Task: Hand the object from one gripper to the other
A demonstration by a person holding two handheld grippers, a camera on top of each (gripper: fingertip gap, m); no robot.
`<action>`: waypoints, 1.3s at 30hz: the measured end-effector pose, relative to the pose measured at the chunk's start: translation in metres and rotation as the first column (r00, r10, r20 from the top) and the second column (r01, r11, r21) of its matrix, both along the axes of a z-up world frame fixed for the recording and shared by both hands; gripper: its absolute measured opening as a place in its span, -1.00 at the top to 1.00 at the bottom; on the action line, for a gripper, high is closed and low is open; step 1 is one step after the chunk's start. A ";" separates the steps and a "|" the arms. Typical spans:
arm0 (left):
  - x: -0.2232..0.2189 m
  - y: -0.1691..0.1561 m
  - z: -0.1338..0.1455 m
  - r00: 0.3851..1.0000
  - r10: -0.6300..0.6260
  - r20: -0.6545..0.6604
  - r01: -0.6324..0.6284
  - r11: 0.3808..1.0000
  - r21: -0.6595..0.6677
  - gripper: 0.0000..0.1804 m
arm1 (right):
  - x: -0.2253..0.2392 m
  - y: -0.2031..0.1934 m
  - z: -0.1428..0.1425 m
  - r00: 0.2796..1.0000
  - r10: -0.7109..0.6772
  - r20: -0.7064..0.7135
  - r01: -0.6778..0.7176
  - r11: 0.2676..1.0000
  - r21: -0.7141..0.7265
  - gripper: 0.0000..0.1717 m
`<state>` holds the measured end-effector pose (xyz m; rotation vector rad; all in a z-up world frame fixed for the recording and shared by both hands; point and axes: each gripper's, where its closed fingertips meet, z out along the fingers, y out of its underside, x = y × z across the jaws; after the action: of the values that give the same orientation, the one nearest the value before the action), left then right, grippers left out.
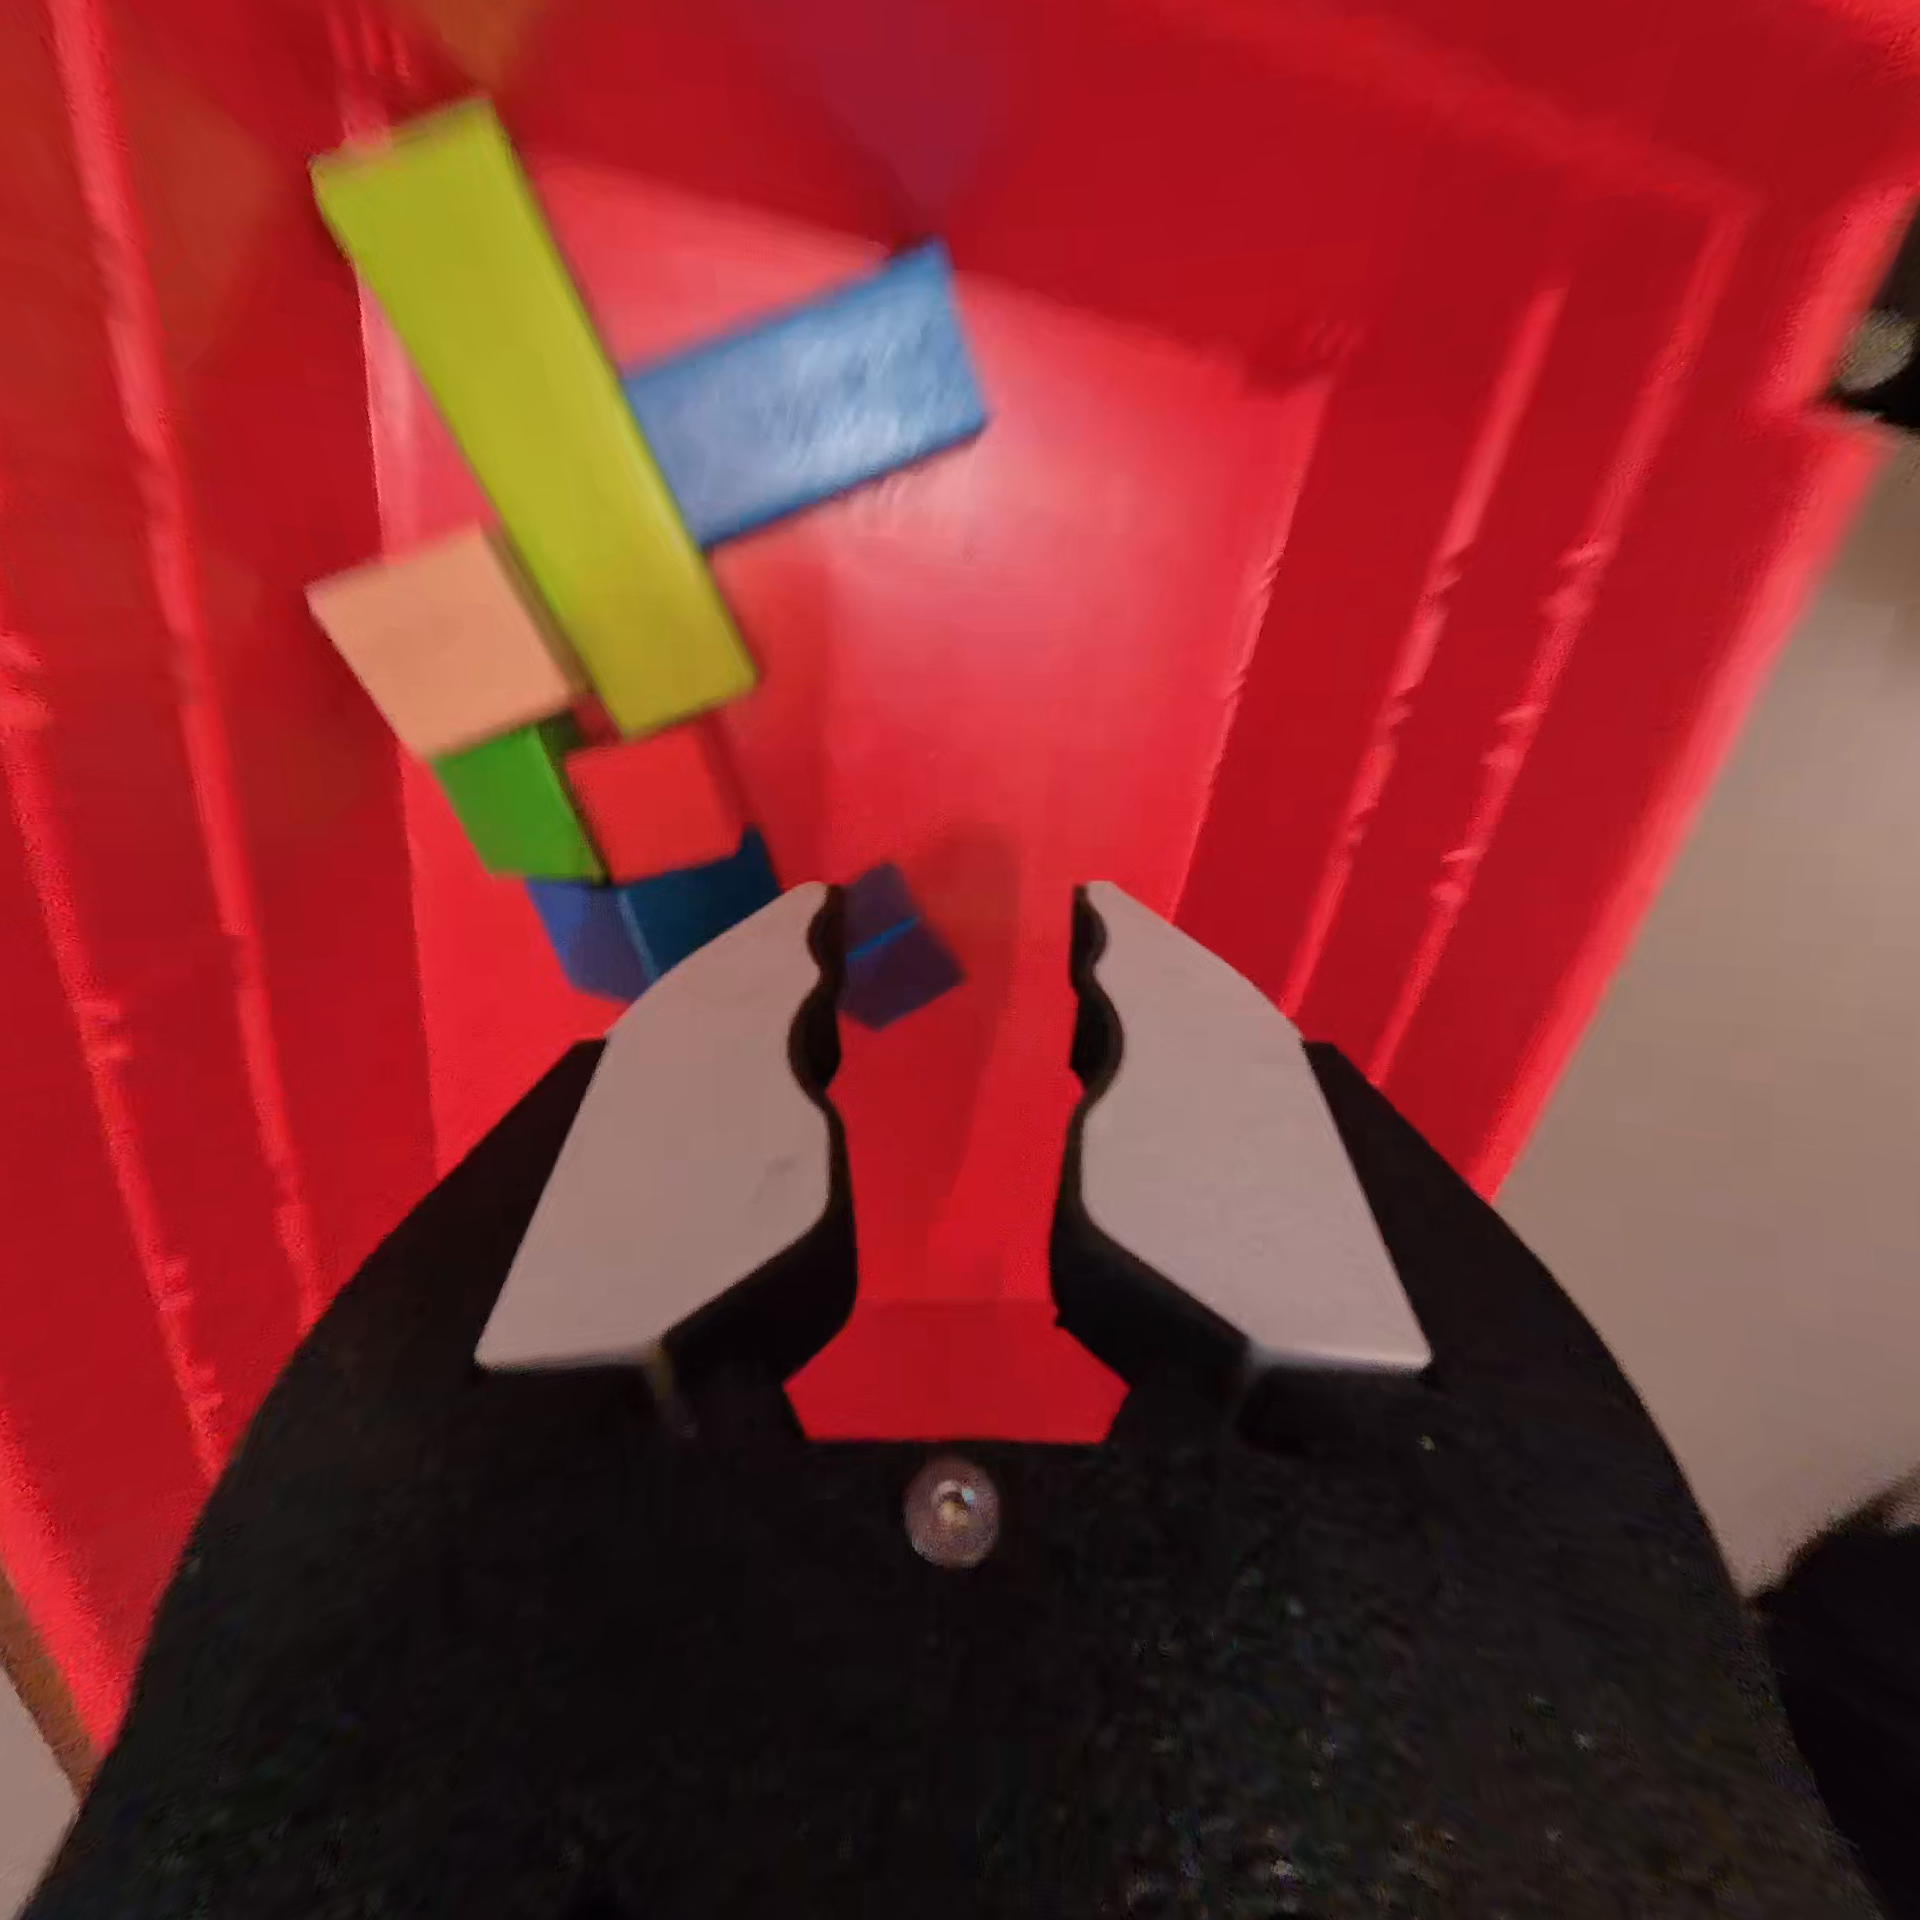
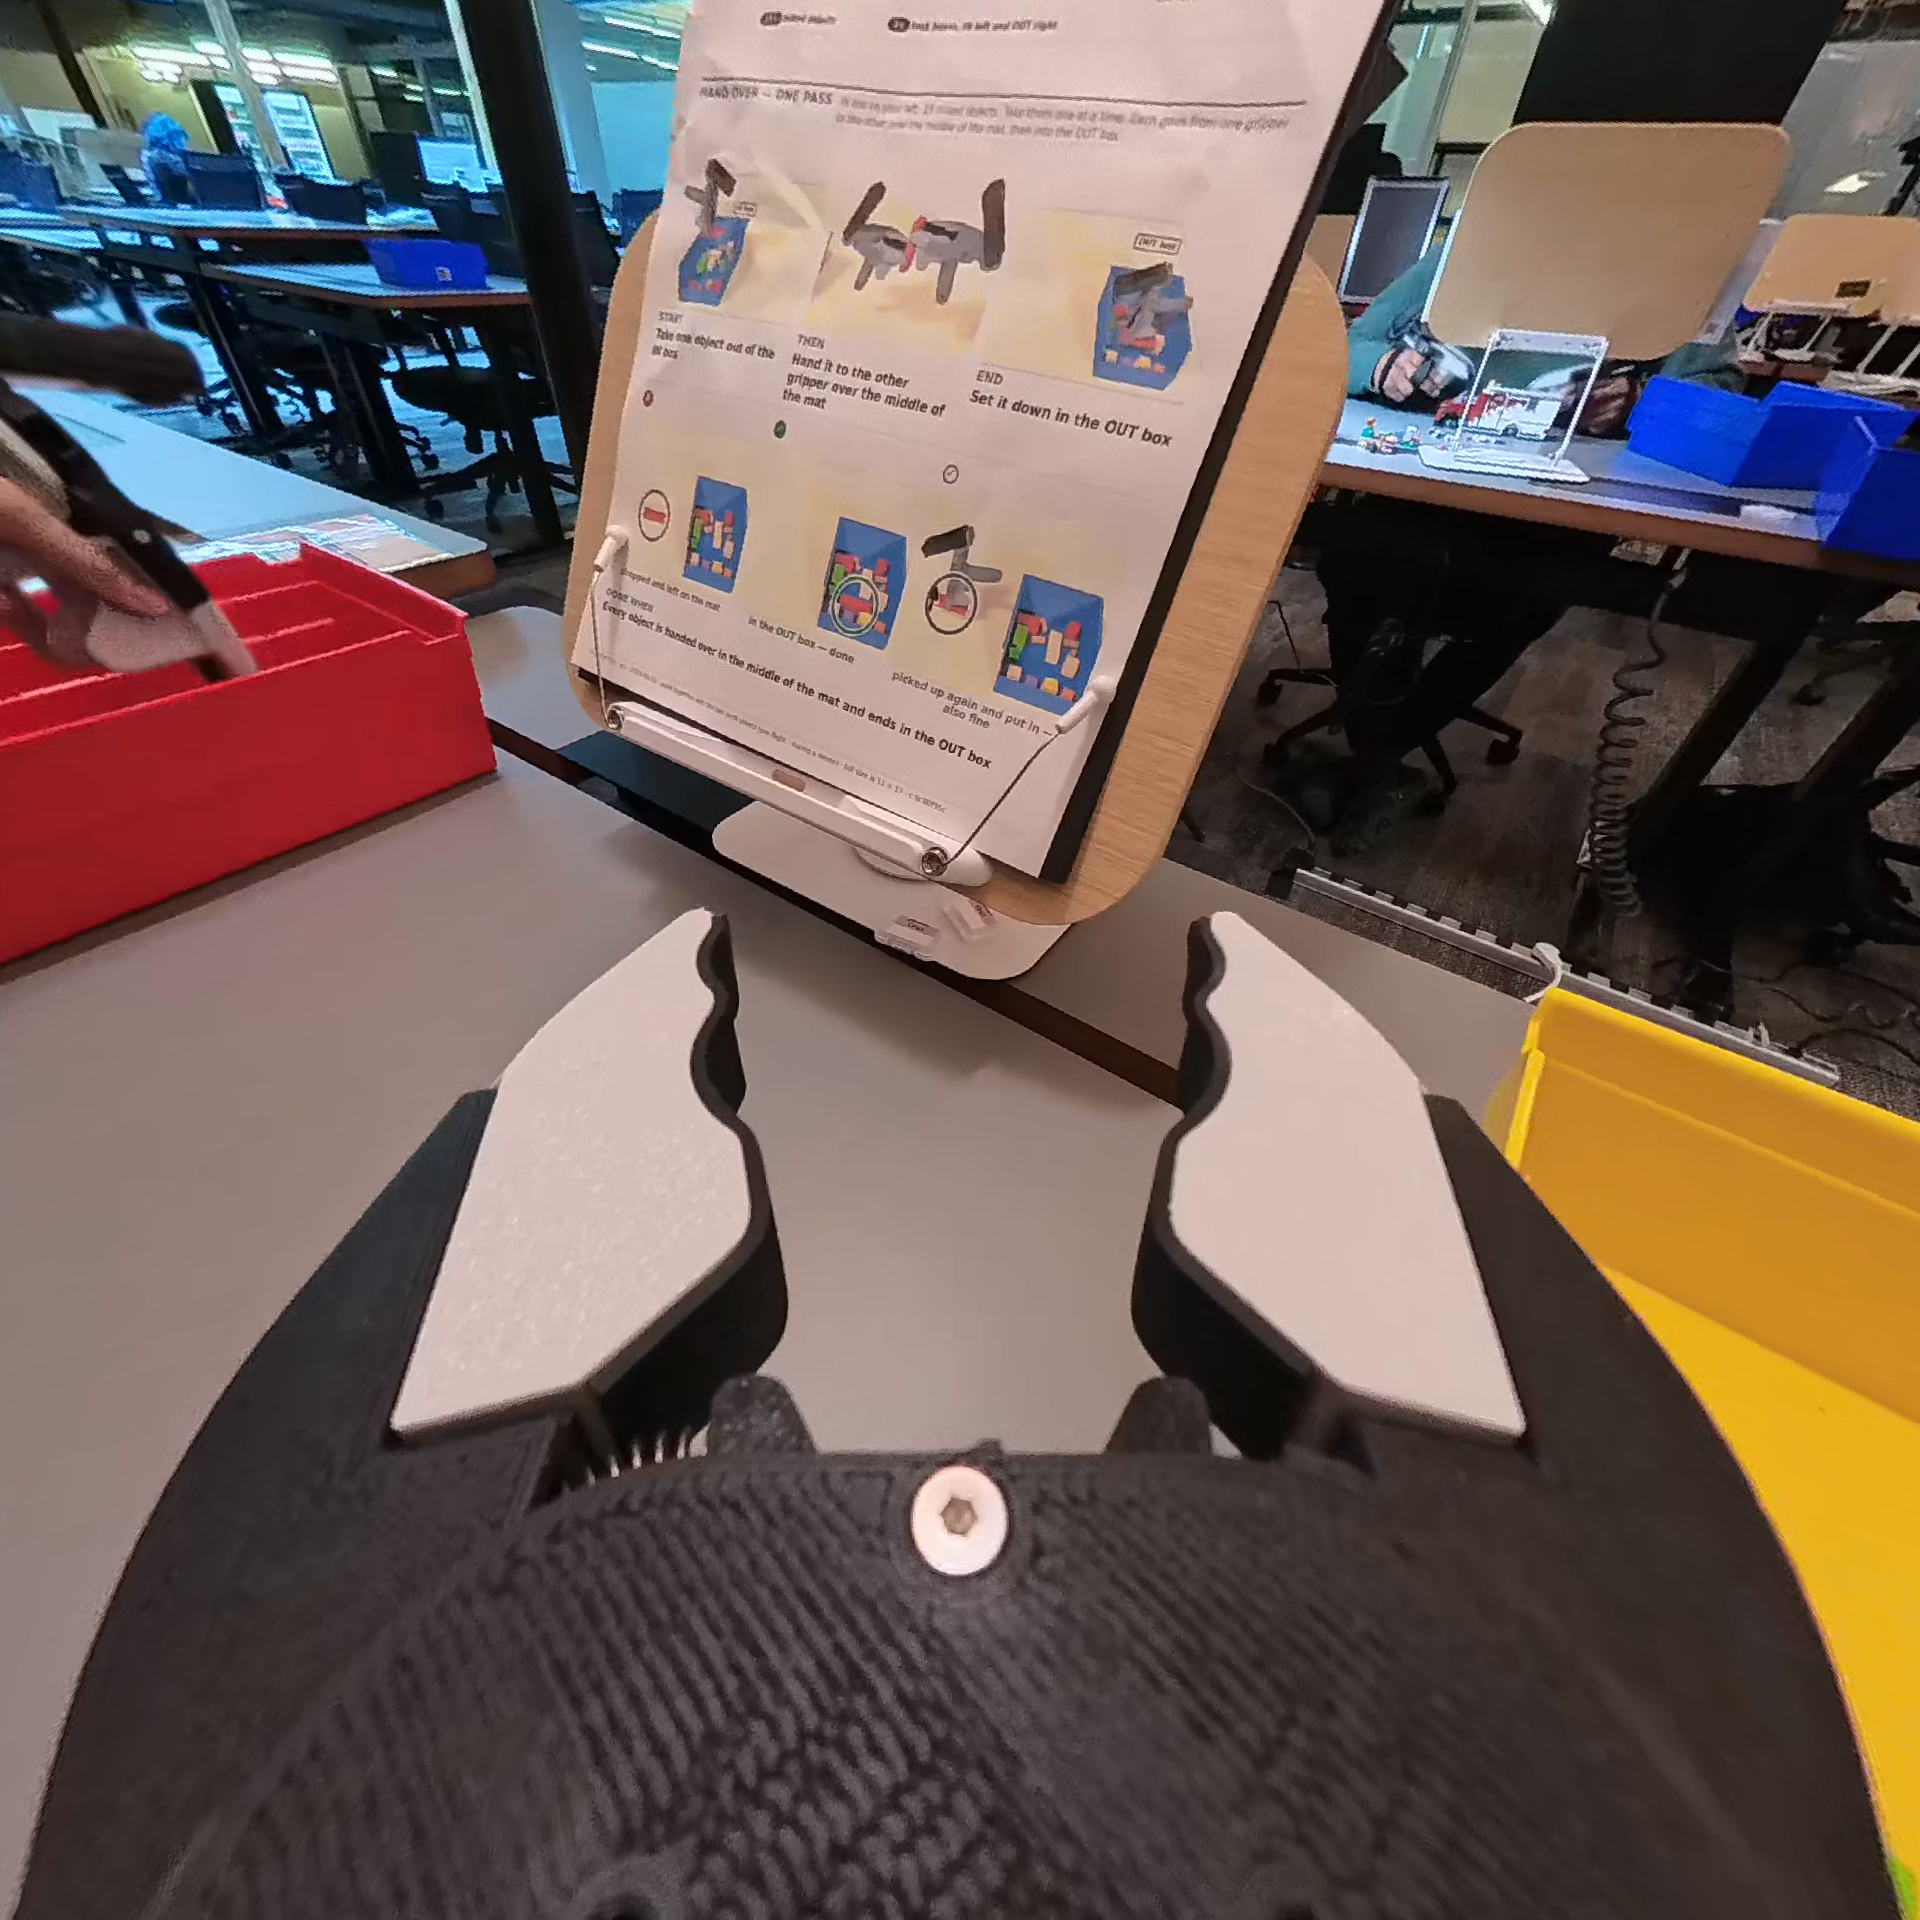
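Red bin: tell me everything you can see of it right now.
The red bin is glossy plastic with ribbed, stepped walls. It stands on the grey table, left of the document stand. Coloured blocks lie on its floor along one side; the rest of the floor is bare. The left gripper points into it, open, holding nothing. The right wrist view shows the bin's outer wall and rim.
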<state>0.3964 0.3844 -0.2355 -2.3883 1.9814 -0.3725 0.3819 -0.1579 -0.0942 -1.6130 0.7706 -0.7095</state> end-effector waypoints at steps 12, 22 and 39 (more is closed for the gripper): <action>-0.030 0.004 -0.034 0.974 0.125 -0.187 -0.120 0.992 0.039 0.45 | 0.000 -0.005 0.002 1.000 -0.005 0.000 0.005 1.000 0.020 0.05; -0.034 0.007 -0.049 0.951 0.178 -0.254 -0.168 0.984 0.059 0.60 | 0.001 -0.004 -0.002 1.000 0.003 -0.015 -0.003 1.000 0.011 0.04; -0.003 -0.146 0.196 0.470 -0.185 0.863 0.599 0.785 -0.158 0.60 | -0.025 0.057 0.014 0.964 0.267 -0.019 -0.256 0.940 0.226 0.08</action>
<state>0.3938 0.2387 -0.0391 -1.2714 2.0005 -1.7592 0.3570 -0.1012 -0.0803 -1.4964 0.6309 -0.3793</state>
